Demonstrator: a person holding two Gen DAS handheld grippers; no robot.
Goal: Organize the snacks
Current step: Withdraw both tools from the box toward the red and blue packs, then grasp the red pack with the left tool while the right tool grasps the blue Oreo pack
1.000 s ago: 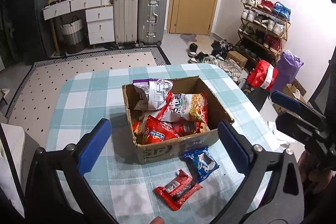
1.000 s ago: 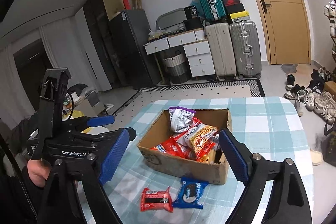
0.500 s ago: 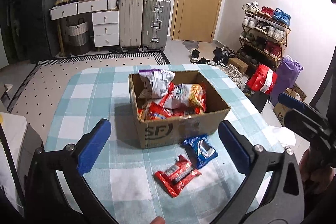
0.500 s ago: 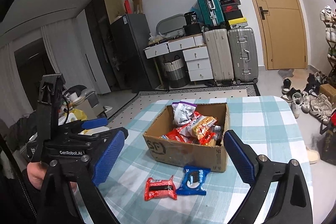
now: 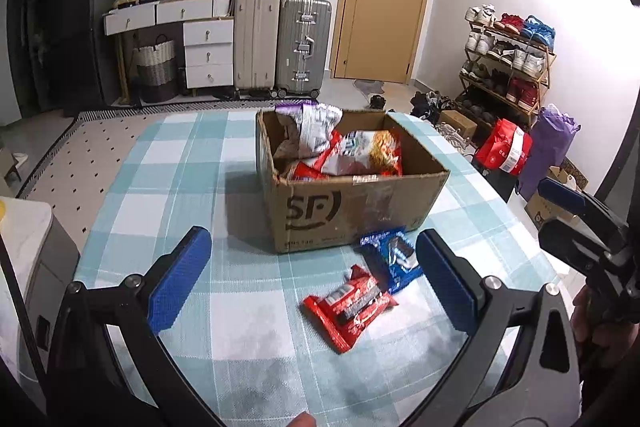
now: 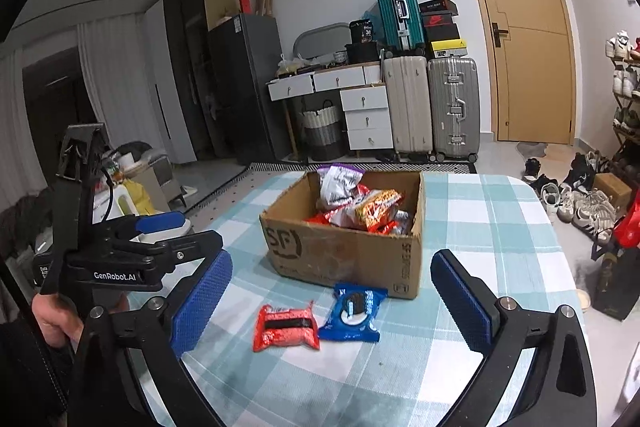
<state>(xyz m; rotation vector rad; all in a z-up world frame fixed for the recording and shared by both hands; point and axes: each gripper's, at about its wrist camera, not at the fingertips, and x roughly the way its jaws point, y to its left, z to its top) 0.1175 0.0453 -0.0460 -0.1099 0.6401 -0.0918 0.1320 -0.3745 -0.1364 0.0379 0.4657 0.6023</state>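
Note:
A brown cardboard box point(image 5: 344, 211) point(image 6: 344, 251) stands on the checked tablecloth and holds several snack bags. In front of it lie a red snack packet point(image 5: 348, 305) point(image 6: 286, 325) and a blue cookie packet point(image 5: 394, 259) point(image 6: 354, 311), side by side. My left gripper point(image 5: 312, 281) is open just above the table, with the red packet lying ahead between its blue pads. My right gripper point(image 6: 330, 299) hovers before both packets, its jaws still opening, nothing pressed between them. Each gripper shows at the edge of the other's view.
The table point(image 5: 168, 195) point(image 6: 500, 227) has rounded corners and drops off at left and right. Suitcases point(image 5: 280, 43) and white drawers point(image 5: 208, 51) line the back wall. A shoe rack point(image 5: 508, 59) and bags point(image 5: 506, 147) stand on the right. A person's hand point(image 6: 52, 319) grips the left tool.
Both grippers have come down and closer to the table, so the box and the two packets look larger. The right gripper's jaws have widened. The packets have not moved.

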